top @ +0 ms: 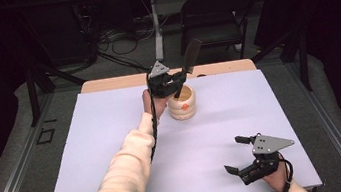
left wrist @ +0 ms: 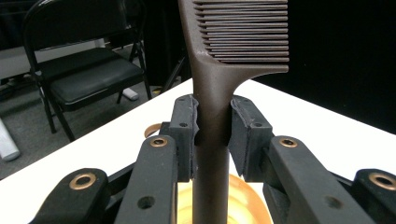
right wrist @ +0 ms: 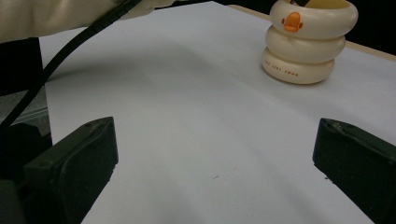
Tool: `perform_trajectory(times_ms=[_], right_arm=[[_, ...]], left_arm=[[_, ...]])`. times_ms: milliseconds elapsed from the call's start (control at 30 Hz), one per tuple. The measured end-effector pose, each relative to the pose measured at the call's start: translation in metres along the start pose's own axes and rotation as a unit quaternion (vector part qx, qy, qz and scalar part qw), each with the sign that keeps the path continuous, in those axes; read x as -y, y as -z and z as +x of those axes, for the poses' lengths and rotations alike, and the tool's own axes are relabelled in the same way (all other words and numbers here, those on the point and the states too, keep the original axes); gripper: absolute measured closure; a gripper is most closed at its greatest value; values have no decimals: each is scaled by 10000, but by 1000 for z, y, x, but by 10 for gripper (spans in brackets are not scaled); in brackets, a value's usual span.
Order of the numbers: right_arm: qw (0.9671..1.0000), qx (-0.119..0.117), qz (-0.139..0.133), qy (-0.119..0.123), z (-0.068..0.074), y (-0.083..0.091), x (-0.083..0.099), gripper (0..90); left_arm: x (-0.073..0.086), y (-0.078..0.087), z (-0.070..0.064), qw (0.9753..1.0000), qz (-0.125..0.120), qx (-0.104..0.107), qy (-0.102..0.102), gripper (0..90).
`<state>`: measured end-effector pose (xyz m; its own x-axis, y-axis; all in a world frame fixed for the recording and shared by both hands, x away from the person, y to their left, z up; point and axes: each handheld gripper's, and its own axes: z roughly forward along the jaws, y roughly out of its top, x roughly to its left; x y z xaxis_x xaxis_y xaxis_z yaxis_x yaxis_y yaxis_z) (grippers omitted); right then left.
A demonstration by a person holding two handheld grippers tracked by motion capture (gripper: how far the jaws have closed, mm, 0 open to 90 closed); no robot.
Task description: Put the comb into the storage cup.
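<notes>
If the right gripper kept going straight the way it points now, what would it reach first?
Probably nothing soon: the open right gripper faces bare white table. The cream holder stands far ahead and to one side, so it may pass beside it; depth is unclear.

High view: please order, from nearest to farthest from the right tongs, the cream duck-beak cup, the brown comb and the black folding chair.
1. Cream ringed cup, mid-table.
2. Brown plastic comb, held above the cup.
3. Black folding chair, on the floor behind the table.

From above and behind we look forward and down across the whole desk (top: 113,134). The left gripper view sits close behind its tongs (left wrist: 212,126), facing the chair (left wrist: 88,74). The right gripper view looks low along the desk; both share the cream holder (right wrist: 308,42).
</notes>
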<state>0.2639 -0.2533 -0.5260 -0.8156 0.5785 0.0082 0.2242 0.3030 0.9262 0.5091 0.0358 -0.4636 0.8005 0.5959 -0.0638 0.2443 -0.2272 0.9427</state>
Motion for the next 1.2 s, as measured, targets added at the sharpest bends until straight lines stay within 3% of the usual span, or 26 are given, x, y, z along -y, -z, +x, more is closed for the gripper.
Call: perform_trajectory(times_ms=[1200], right_arm=[[10000,-10,-24,9,0,-1,0,0]], left_arm=[[11,-5,3,9996,284,-42,-27,720]])
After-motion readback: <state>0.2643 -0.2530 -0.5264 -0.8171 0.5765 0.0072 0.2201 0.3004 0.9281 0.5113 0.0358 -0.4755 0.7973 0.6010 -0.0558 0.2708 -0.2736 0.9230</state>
